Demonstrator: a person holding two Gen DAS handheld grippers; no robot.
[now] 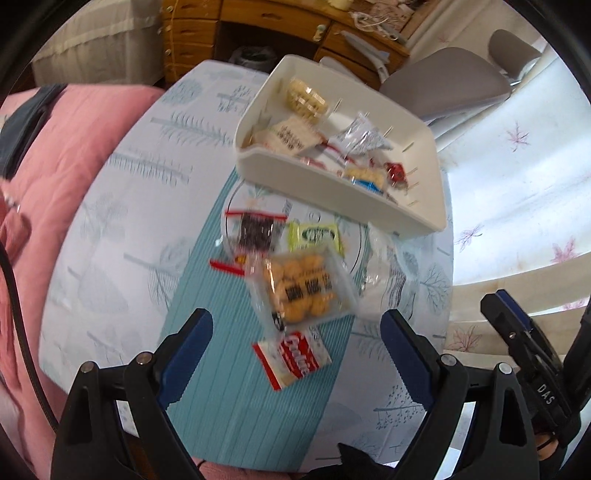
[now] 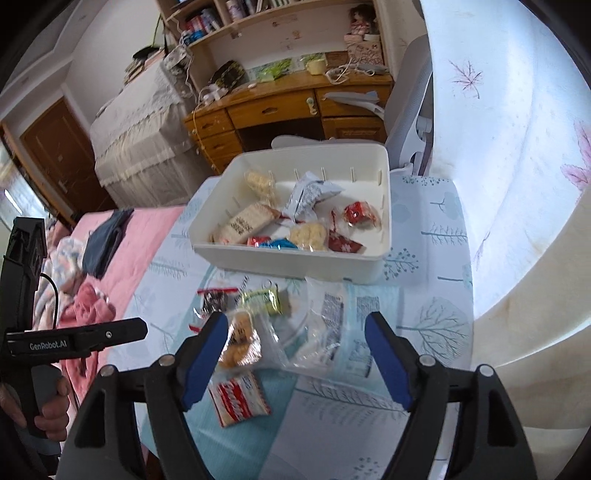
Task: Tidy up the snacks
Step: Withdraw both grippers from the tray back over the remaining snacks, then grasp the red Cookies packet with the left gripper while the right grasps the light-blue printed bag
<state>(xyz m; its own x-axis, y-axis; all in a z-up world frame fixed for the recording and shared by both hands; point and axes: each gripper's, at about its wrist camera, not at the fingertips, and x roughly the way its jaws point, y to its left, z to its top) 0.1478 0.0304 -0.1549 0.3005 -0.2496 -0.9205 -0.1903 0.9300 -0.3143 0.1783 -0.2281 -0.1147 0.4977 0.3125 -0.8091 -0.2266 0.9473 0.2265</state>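
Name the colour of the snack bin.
Plain white bin, clearest in the right wrist view.

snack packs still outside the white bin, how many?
5, all before the bin: dark red-striped pack, green pack, orange puffs bag, red-white cookie pack, clear wrapper. More may be hidden underneath.

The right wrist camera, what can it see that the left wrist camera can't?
Only the right wrist view shows the brown door, the shelves above the desk, and the hand holding the left gripper.

Only the left wrist view shows the right gripper from outside, at its right edge.

Both show the white bin with snacks inside, the cookie packet, the green packet, the wooden desk and pink bedding. Both grippers are open.
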